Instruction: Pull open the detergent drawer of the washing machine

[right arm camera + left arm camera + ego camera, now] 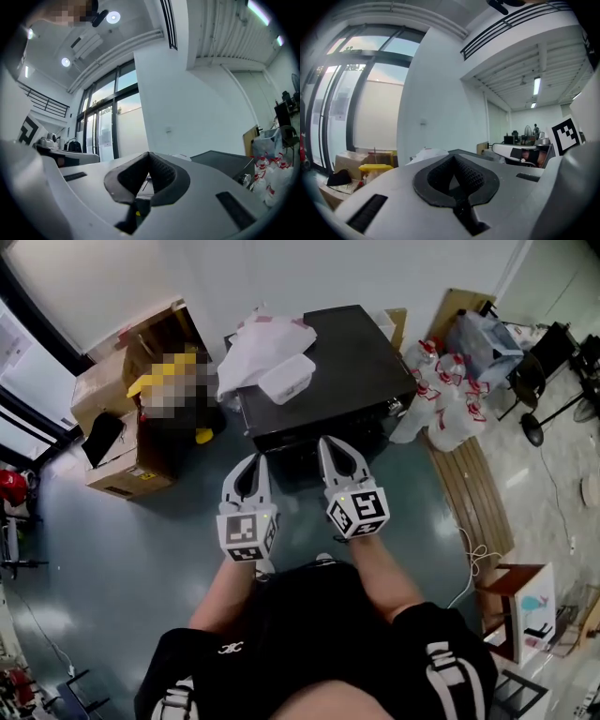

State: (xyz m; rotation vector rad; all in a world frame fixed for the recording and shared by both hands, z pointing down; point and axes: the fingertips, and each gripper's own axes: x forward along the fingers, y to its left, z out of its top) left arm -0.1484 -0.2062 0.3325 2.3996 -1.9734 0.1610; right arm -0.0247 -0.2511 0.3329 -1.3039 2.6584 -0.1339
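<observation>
Black shirt and shorts (319,662) of the person fill the near edge of the head view, and both bare forearms reach away over a dark blue-grey floor (141,540). Far of the hands, at the middle of the scene, stands the washing machine (328,371), a dark box seen from above with its front turned toward the person. The detergent drawer belongs to that shadowed front, and no view shows it clearly enough to pick out. Open cardboard boxes (117,470) lie on the floor to the left of the machine. To its right a slatted wooden board (473,493) rests on the floor, just near of a cluster of white plastic bags with red print (450,404). A crumpled white bag (253,348) covers the far left part of the machine's top, and a white plastic tub (287,379) lies touching the near side of that bag. The left claw (253,465) and the right claw (339,457) are held side by side, near the machine's front but apart from it, both pointing toward it. Each gripper view shows its own dark ribbed pads pressed together at the tips, so both claws are fully narrowed with nothing held between them. Behind each claw sits its marker cube, the left cube (246,531) and the right cube (358,510). Smallest of all, a silver knob (247,179) shows on the right end of the machine's front in the right gripper view.
</observation>
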